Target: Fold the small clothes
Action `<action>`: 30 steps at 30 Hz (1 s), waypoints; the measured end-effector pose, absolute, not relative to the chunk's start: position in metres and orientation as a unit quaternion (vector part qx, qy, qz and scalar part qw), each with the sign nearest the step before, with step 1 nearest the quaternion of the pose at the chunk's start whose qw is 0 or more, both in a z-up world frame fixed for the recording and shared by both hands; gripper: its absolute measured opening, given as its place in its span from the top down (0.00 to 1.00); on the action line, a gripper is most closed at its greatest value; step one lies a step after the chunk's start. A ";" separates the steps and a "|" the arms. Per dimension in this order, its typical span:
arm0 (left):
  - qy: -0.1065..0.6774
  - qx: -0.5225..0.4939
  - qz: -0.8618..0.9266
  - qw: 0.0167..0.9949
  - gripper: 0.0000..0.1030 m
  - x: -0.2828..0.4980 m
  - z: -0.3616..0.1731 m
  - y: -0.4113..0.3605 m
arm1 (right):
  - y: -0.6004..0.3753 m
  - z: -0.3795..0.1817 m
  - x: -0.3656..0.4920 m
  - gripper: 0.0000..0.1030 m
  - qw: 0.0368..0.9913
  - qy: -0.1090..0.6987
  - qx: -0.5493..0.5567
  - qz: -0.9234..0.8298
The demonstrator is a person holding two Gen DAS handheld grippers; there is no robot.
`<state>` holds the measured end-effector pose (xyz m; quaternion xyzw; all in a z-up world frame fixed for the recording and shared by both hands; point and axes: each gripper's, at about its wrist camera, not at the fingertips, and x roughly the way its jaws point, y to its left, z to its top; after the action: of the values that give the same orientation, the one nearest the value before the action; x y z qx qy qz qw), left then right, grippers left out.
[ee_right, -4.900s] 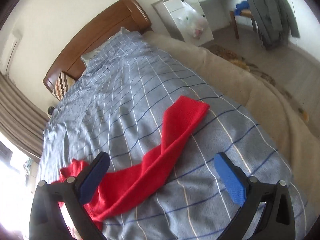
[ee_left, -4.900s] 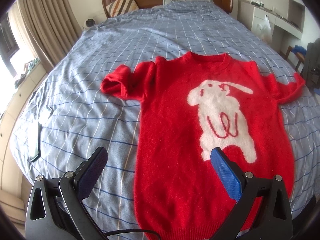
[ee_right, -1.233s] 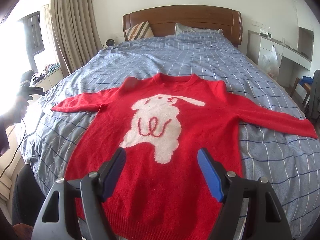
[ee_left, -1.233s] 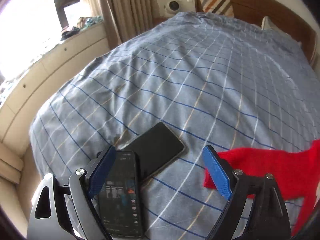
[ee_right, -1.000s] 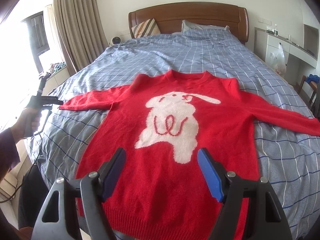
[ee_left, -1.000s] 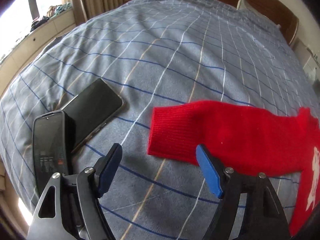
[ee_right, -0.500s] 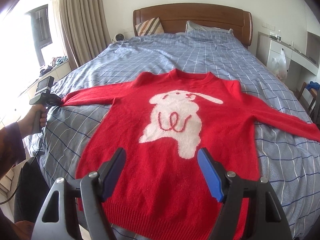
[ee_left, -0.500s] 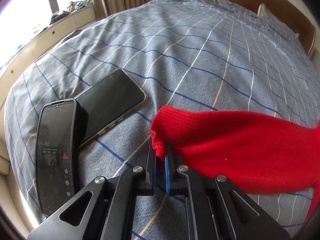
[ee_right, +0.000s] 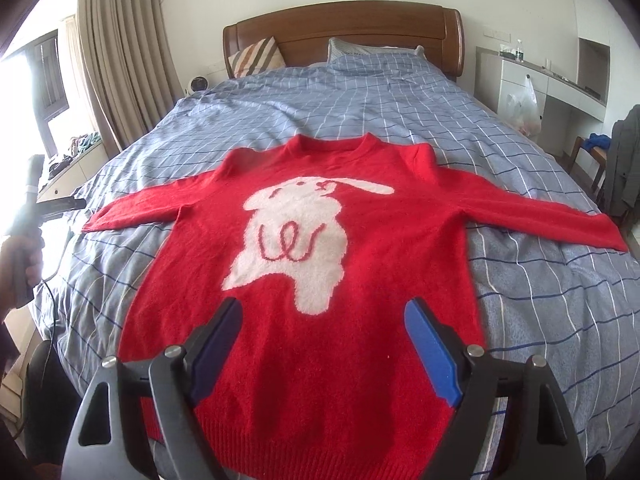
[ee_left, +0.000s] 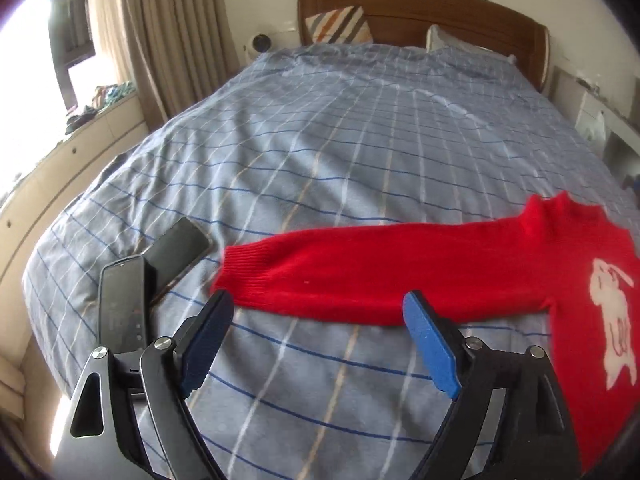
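Observation:
A red sweater with a white rabbit on its front lies flat and face up on the blue checked bed, both sleeves spread out sideways. In the left wrist view its left sleeve lies straight across the bed. My left gripper is open and empty, just short of and above that sleeve's cuff. My right gripper is open and empty above the sweater's lower body, near the hem. The left gripper also shows at the far left of the right wrist view.
Two dark phones lie on the bed just left of the cuff. A wooden headboard and pillows are at the far end. Curtains and a window ledge run on the left, a white desk and chair on the right.
My left gripper was shut on the cuff half a second ago; it has let go, opened and pulled back and up. The sleeve now lies flat. My right gripper has barely moved.

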<state>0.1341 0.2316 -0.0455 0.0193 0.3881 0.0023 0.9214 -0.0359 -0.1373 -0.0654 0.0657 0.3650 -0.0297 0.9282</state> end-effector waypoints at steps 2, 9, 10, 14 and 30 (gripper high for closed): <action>0.385 0.041 -0.067 0.919 0.07 0.126 -0.046 0.184 | -0.140 -0.067 -0.032 0.20 0.927 0.367 0.070 -0.038; 0.360 0.080 -0.130 0.921 0.04 0.148 -0.080 0.078 | -0.135 -0.059 -0.018 0.19 0.930 0.359 0.063 -0.049; 0.361 0.083 -0.121 0.921 0.02 0.155 -0.089 0.075 | -0.134 -0.058 -0.017 0.18 0.931 0.357 0.062 -0.049; 0.416 0.110 -0.112 0.896 0.00 0.174 -0.142 0.072 | -0.126 -0.061 -0.011 0.18 0.930 0.361 0.055 -0.045; 0.405 0.108 -0.112 0.901 0.00 0.169 -0.141 0.073 | -0.112 -0.068 0.000 0.18 0.925 0.375 0.055 -0.041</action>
<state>0.1694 0.0733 -0.1414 0.1082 0.4054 -0.1120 0.9008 0.0000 -0.1123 -0.0685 0.0545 0.3745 -0.0407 0.9247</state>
